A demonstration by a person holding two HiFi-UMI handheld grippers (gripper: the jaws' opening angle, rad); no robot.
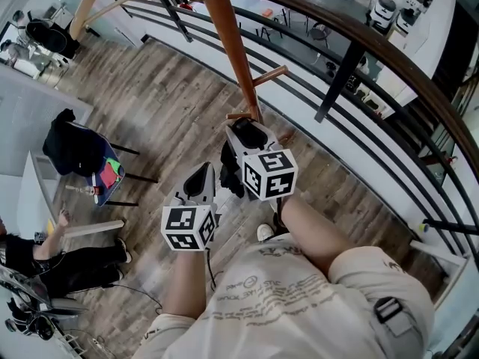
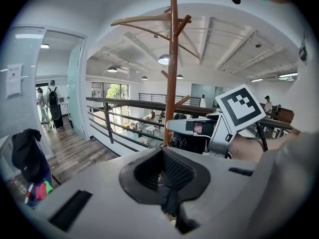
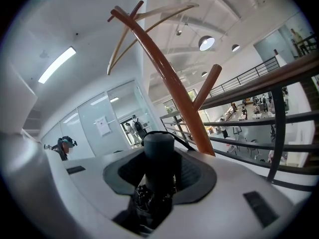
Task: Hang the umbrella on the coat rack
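Note:
The wooden coat rack (image 1: 236, 58) rises just ahead of me beside the railing, with a short peg (image 1: 269, 75) sticking out right above my right gripper (image 1: 251, 129). That gripper is shut on the black folded umbrella (image 1: 230, 172), whose dark body hangs below it. In the right gripper view the umbrella's round handle (image 3: 158, 158) stands between the jaws, a thin black loop (image 3: 175, 139) arcs off its top, and the rack's pole (image 3: 174, 88) leans close behind. My left gripper (image 1: 202, 174) is lower and to the left, shut, with its pads (image 2: 172, 176) together. From it I see the rack (image 2: 172, 73).
A dark curved railing (image 1: 352, 66) runs right behind the rack, with a lower floor beyond it. A chair with a black jacket (image 1: 75, 148) stands on the wood floor at left. A person (image 1: 45, 253) sits at lower left. People (image 2: 50, 101) stand by a glass door.

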